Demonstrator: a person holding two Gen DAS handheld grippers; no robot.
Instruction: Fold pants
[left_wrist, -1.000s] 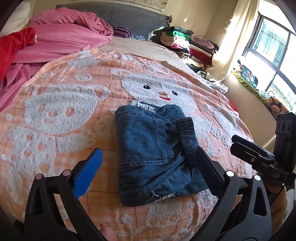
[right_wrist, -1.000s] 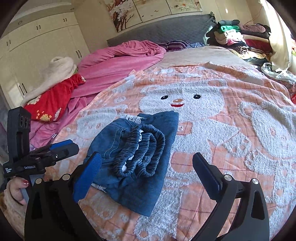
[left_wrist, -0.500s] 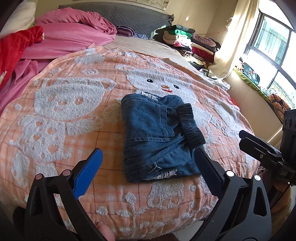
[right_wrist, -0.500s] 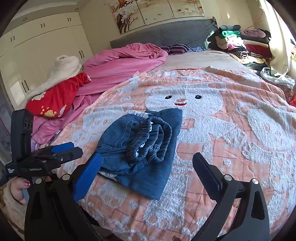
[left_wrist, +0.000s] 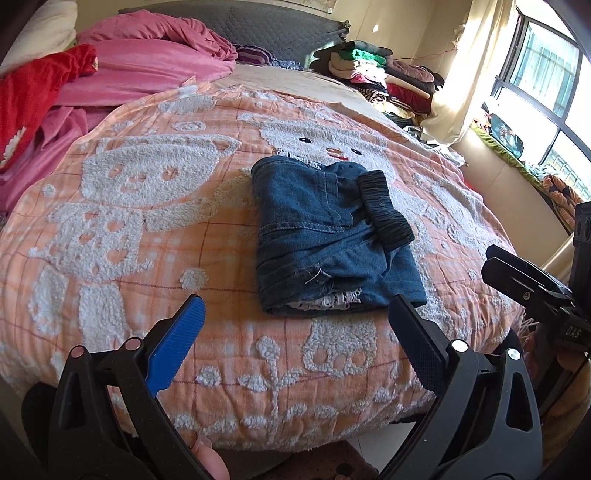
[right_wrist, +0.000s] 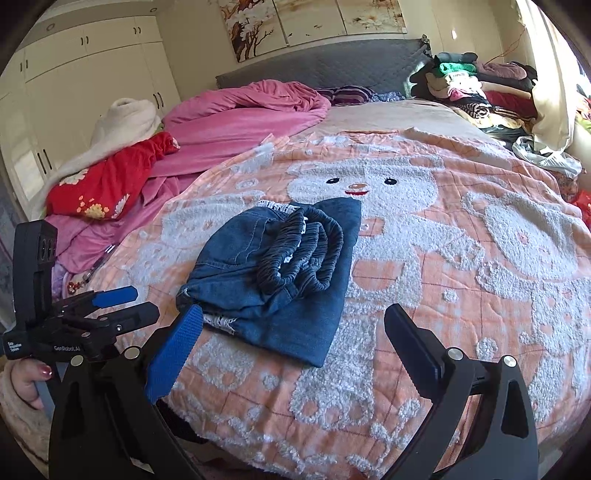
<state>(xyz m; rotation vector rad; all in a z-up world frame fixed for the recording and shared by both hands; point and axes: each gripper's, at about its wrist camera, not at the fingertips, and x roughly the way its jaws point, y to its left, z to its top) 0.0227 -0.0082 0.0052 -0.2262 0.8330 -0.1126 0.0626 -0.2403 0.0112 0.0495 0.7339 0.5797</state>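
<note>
Small blue denim pants lie folded in a compact bundle on the peach bear-pattern blanket, the dark elastic waistband rolled on top. My left gripper hovers just short of the bundle's near edge, open and holding nothing. In the right wrist view the pants rest ahead of my right gripper, which is also open and empty. Each gripper shows in the other's view: the right gripper off the bed's right corner, the left gripper at the left, held by a hand.
A pink duvet and a red garment are heaped on the bed's left side. Stacked clothes sit at the far right by the curtain. White wardrobes line the left wall. The bed's foot edge is just below the grippers.
Both grippers have drawn back from the pants toward the foot of the bed, staying open. The folded bundle has not moved.
</note>
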